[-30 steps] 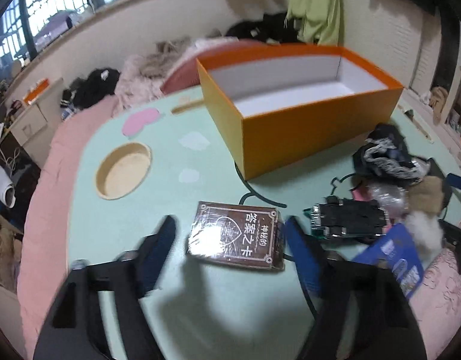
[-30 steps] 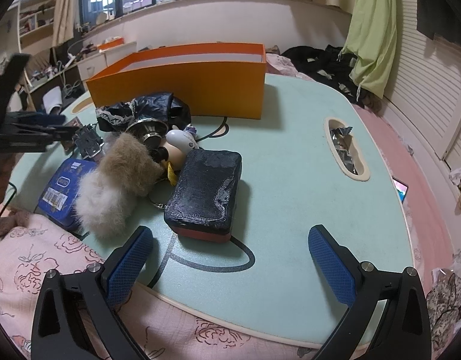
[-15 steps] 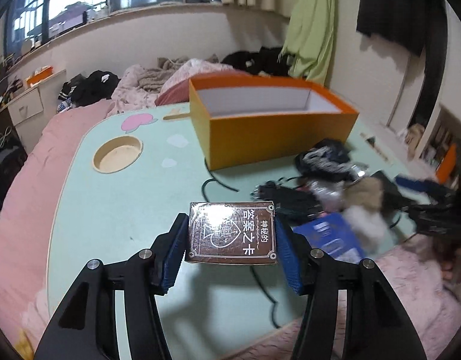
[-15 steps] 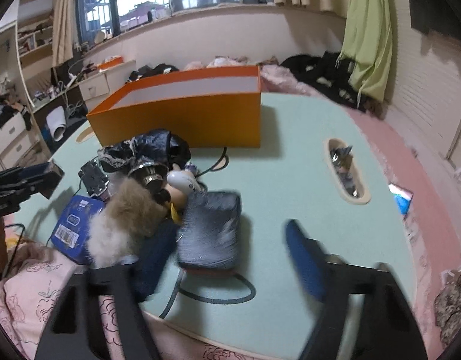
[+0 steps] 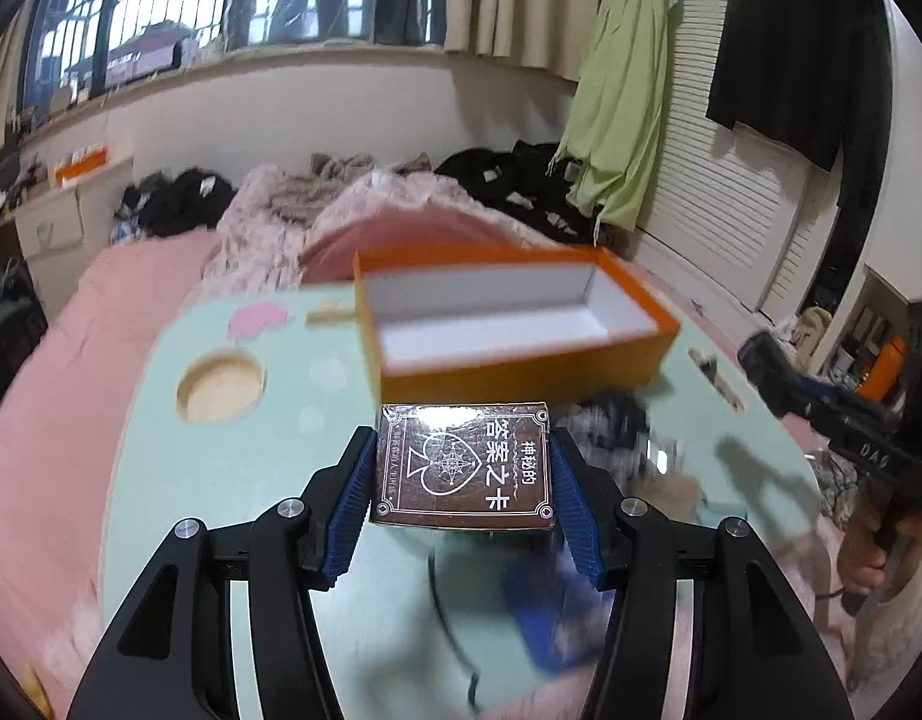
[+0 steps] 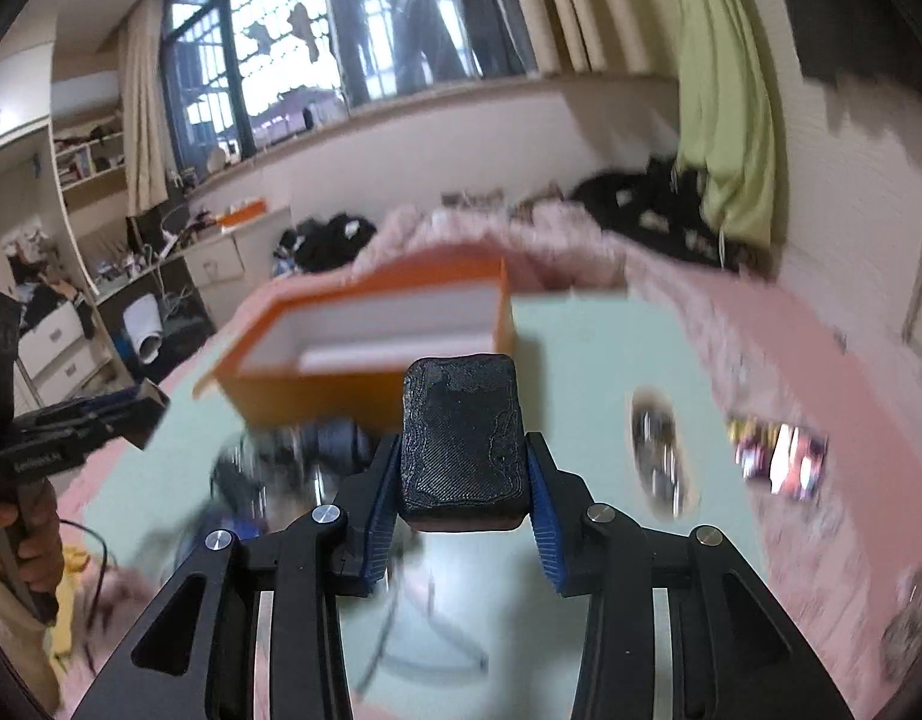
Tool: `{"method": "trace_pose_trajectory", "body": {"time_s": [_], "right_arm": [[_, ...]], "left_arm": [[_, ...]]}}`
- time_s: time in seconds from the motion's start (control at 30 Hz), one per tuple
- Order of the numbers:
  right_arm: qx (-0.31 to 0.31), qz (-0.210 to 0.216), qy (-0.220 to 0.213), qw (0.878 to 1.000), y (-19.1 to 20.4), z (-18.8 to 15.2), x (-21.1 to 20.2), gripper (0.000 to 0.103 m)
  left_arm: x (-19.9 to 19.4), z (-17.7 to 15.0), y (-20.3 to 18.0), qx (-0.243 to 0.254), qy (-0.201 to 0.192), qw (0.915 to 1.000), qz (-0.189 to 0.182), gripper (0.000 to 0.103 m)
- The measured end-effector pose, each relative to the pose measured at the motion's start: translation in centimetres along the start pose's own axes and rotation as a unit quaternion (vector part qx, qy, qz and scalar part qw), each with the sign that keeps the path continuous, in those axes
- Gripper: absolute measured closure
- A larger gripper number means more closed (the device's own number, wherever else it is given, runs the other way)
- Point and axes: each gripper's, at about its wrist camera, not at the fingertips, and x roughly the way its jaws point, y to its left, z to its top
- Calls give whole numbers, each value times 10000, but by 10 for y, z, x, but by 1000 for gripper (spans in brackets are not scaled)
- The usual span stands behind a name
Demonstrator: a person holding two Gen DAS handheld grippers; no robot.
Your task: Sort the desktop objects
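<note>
While the mint-green table point(image 5: 161, 480) spreads wide beneath both grippers, the open orange box point(image 5: 520, 372) sits toward its far side, white inside and holding nothing that shows. A blurred heap of small things point(image 5: 628, 432) lies just in front of the box. The left gripper point(image 5: 463, 492) clamps a brown card box point(image 5: 463, 465), lifted off the table. The right gripper point(image 6: 463, 480) is closing its jaws, blue pads pressed on a black textured case point(image 6: 463, 438), also held above the table.
</note>
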Motion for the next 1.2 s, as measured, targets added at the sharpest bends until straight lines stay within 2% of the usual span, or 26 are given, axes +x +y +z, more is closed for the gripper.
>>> {"method": "trace_pose_trajectory", "body": {"time_s": [0.07, 0.13, 0.2, 0.3, 0.33, 0.37, 0.43, 0.5, 0.53, 0.63, 0.77, 0.9, 0.97, 1.07, 1.2], "right_arm": [[-47, 78, -36, 10000, 5, 23, 14, 64], [-149, 236, 62, 9996, 13, 44, 39, 64], [-275, 181, 154, 9993, 21, 56, 67, 64], [-332, 18, 479, 9983, 26, 64, 113, 63], [-289, -148, 608, 9976, 26, 65, 128, 61], [-242, -249, 679, 9971, 24, 67, 134, 53], [-217, -333, 611, 9973, 25, 65, 134, 44], [-277, -427, 427, 9978, 26, 60, 121, 18], [-319, -460, 287, 9980, 27, 57, 111, 15], [-524, -442, 110, 9976, 30, 45, 82, 12], [-806, -303, 479, 9951, 32, 13, 51, 6], [-945, -32, 861, 9918, 26, -32, 31, 6], [-872, 73, 1050, 9906, 22, -53, 26, 6], [-880, -31, 1110, 9899, 22, -71, 21, 6], [-813, -120, 1132, 9902, 19, -79, 24, 3]], "left_arm": [[12, 24, -7, 43, -65, 10000, -2, 46], [34, 48, -12, 9, 28, 10000, -10, 46], [58, 62, -13, -29, 151, 9998, 89, 46], [104, 78, -5, -239, 337, 9972, 628, 45], [118, 80, 0, -325, 372, 9945, 919, 45], [125, 80, 3, -358, 380, 9934, 1018, 45], [131, 78, 6, -374, 365, 9934, 1022, 45], [121, 71, 7, -387, 237, 9951, 880, 42], [114, 67, 5, -378, 174, 9960, 796, 35], [85, 54, -7, -184, 21, 9979, 620, 26], [46, 23, -24, 189, 232, 9990, 329, 23], [17, -23, -39, 546, 573, 9966, 212, 23], [9, -47, -44, 668, 710, 9951, 163, 23], [7, -73, -49, 681, 854, 9936, 295, 23], [16, -96, -49, 642, 1177, 9909, 134, 23]]}}
